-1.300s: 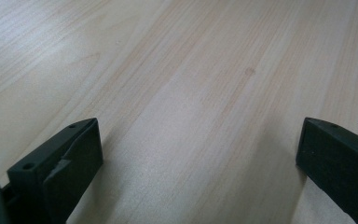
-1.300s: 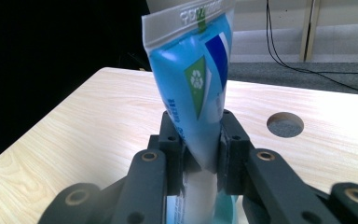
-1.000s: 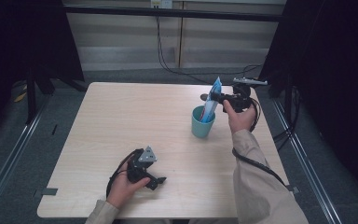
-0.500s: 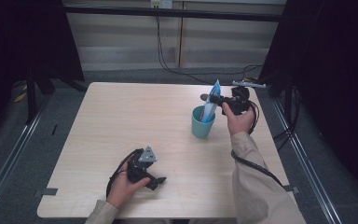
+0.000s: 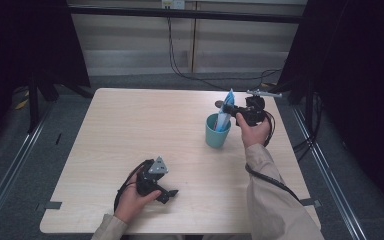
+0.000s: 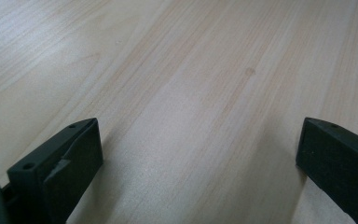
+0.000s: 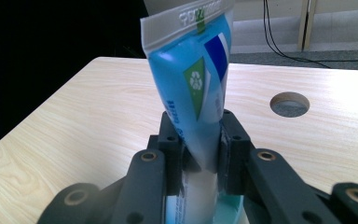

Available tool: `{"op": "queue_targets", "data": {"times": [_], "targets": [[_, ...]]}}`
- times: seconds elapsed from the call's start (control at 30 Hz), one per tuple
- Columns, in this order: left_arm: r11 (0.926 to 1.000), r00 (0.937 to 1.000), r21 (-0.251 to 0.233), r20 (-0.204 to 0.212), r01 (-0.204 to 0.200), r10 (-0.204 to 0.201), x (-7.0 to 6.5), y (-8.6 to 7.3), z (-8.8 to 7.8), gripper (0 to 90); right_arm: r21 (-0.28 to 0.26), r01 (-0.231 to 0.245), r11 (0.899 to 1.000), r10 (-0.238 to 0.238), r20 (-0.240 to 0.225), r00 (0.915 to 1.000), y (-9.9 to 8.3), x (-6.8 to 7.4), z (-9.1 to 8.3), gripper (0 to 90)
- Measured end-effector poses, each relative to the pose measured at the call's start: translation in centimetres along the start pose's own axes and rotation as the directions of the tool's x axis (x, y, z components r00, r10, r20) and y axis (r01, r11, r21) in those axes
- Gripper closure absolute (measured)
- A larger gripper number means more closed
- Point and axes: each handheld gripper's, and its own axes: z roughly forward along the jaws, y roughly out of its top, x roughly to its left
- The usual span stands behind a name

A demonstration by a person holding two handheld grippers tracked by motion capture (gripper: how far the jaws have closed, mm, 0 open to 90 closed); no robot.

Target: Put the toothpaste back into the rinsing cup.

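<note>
A blue and white squeeze tube (image 5: 225, 113) stands upright with its lower end inside a teal cup (image 5: 217, 136) at the table's right. My right gripper (image 5: 229, 110) is shut on the tube's middle, reaching in level from the right. In the right gripper view the jaws pinch the tube (image 7: 193, 79) just above the cup's rim (image 7: 227, 212), and the tube's crimped end points up. My left gripper (image 5: 168, 195) rests low over the table near the front edge, open with nothing between its jaws (image 6: 200, 154).
The pale wooden table (image 5: 140, 130) has a round cable hole (image 5: 219, 104) just behind the cup, also seen as the hole (image 7: 289, 103) to the right of the tube. Cables hang behind the table, and dark curtains stand at both sides.
My right gripper has sunk a little with the tube, bringing it lower into the cup. The left gripper has not moved.
</note>
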Motion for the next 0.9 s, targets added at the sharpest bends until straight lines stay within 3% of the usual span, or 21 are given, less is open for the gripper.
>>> {"op": "queue_targets", "data": {"times": [0.9], "targets": [[1.0, 1.0, 0.0, 0.0, 0.0, 0.0, 0.0, 0.0, 0.0, 0.0, 0.012, 0.022, 1.0, -0.022, 0.011, 0.9997, -0.6, 0.03, -0.31, 73.7]]}}
